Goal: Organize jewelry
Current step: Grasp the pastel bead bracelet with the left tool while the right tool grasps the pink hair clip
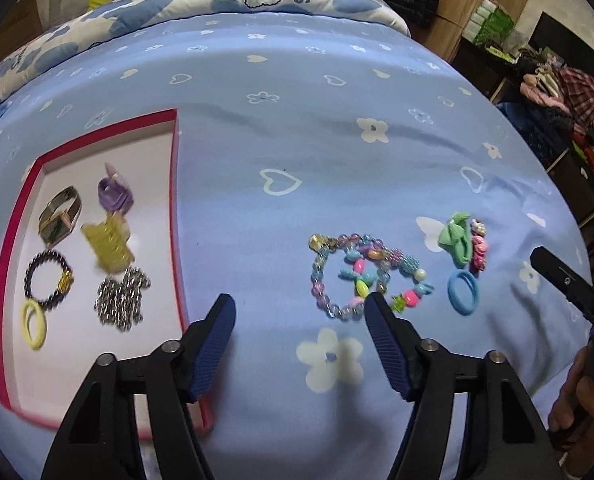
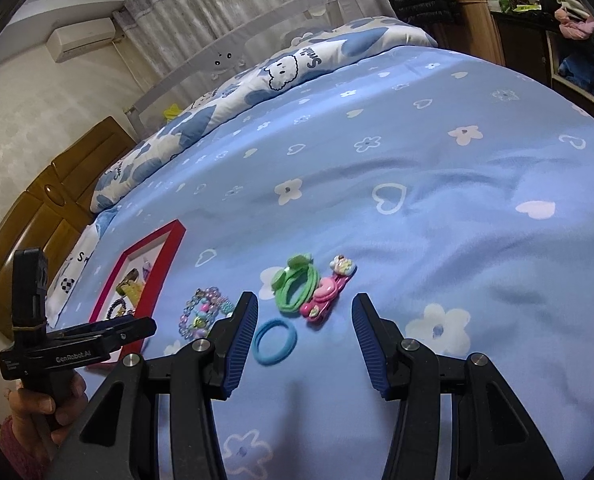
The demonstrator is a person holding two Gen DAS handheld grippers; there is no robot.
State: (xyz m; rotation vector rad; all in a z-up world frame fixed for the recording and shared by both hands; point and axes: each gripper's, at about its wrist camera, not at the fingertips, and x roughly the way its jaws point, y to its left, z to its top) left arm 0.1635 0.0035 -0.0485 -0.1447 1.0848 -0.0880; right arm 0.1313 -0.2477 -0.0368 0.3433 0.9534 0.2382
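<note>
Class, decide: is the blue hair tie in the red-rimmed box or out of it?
Out. The blue hair tie lies on the blue bedspread, well apart from the red-rimmed box.

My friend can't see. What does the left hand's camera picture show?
An open left gripper hangs over a blue flowered bedsheet, near colourful bead bracelets. A red-edged tray on the left holds jewelry; hair ties lie to the right.

Both wrist views look down, sharing the bedspread (image 1: 297, 140).
</note>
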